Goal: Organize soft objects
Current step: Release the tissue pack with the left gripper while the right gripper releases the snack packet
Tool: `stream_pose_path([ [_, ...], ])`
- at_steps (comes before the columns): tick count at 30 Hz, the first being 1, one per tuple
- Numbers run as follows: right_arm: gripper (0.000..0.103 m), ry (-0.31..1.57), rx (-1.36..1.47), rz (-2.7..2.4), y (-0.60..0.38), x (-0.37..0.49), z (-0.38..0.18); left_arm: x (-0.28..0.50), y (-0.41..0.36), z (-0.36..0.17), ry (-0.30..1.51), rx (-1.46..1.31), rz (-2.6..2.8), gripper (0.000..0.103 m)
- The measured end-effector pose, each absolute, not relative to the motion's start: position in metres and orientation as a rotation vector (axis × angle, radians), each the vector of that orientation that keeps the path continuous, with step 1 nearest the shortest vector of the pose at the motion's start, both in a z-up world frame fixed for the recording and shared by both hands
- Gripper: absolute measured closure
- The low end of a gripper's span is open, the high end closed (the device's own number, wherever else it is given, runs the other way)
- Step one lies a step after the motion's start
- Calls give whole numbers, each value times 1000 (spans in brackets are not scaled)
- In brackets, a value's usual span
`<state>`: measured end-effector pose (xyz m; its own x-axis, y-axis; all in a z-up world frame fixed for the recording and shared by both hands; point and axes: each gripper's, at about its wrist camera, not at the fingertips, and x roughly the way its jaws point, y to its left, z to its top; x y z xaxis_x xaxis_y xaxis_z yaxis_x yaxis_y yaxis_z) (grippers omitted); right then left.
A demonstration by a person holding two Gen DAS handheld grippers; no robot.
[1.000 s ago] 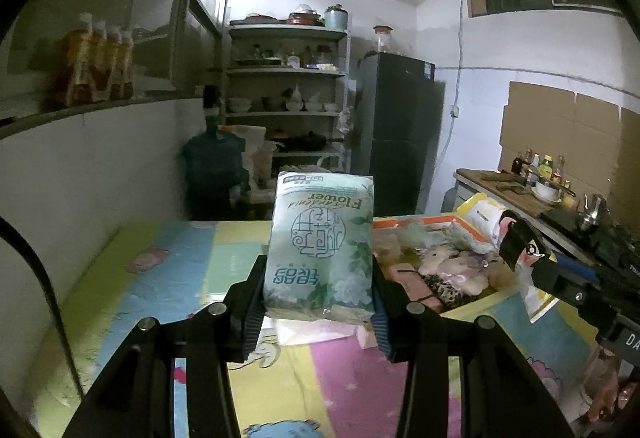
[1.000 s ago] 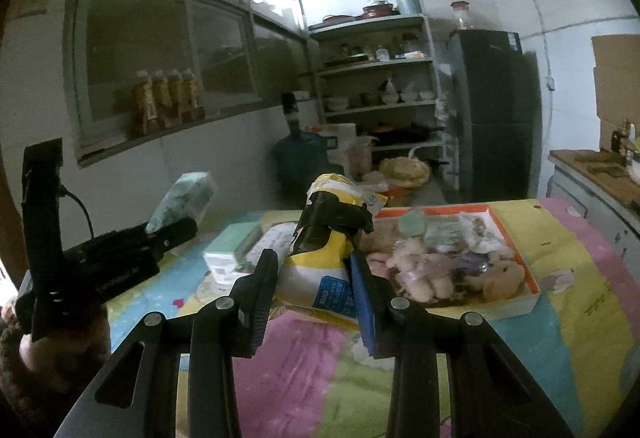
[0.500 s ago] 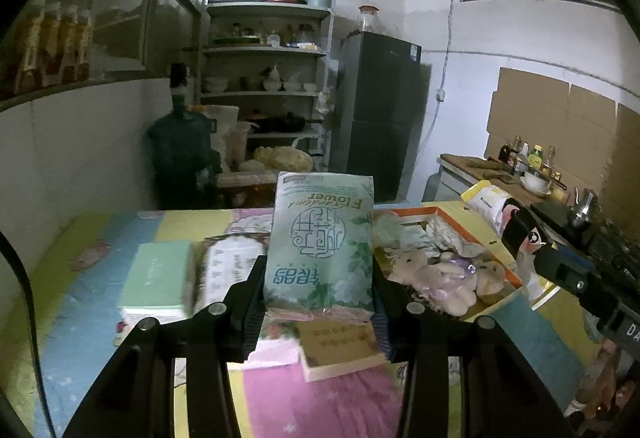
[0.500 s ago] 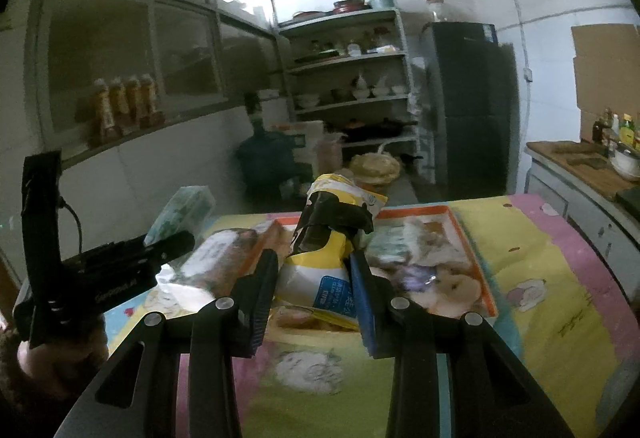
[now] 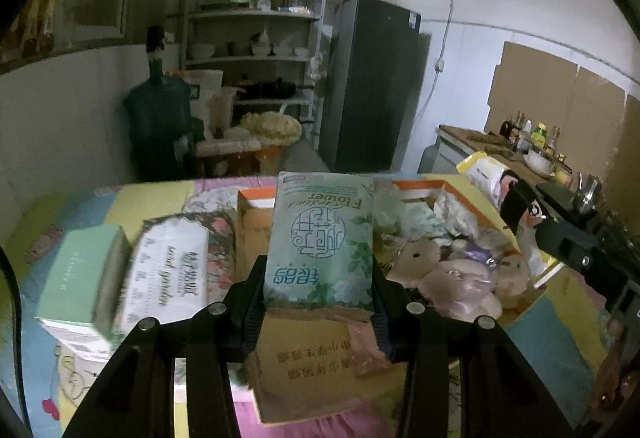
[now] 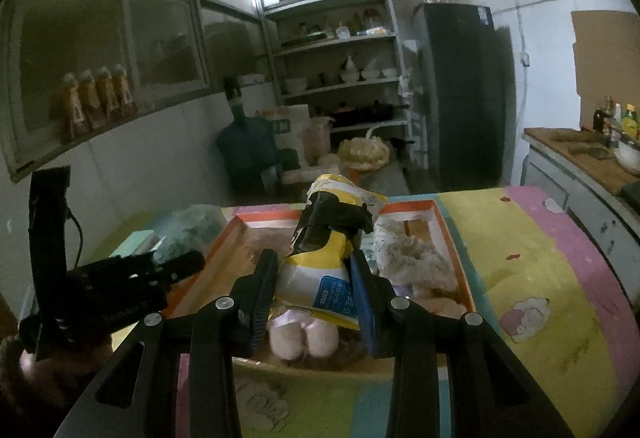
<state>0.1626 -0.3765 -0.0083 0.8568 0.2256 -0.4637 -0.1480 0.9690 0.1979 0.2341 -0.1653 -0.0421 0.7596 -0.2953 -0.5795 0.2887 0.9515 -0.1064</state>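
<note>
My left gripper (image 5: 318, 294) is shut on a pale green tissue pack (image 5: 322, 234) printed with "Flower", held upright above a brown cardboard flap (image 5: 316, 362). My right gripper (image 6: 314, 286) is shut on a yellow and white pouch (image 6: 328, 258) with a black band round its top, held over the orange-rimmed box (image 6: 444, 222). That box holds plush toys (image 5: 452, 270) and other soft items (image 6: 408, 258). In the right wrist view the left gripper's body (image 6: 120, 286) shows at the left with a hand beneath it.
A mint green box (image 5: 76, 274) and a white floral tissue pack (image 5: 168, 270) lie left of the orange box on the colourful mat (image 6: 540, 278). Beyond the table stand a water jug (image 5: 160, 122), shelves (image 5: 256, 38) and a dark fridge (image 5: 372, 86). A counter (image 6: 580, 158) runs along the right.
Both grippers have moved forward and lower toward the orange box, each keeping its pack. The box and the packs beside it now sit closer and larger in both views.
</note>
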Motion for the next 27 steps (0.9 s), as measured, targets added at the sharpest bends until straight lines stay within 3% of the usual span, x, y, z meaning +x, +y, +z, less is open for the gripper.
stream_pose_path([
  [22,65,614,159,249,-377,220,-42,262,-200,-73,727,72,-343,57],
  [27,63,624,174,256,-379,221,-45,264,-207,-75,745,88,-361,53],
])
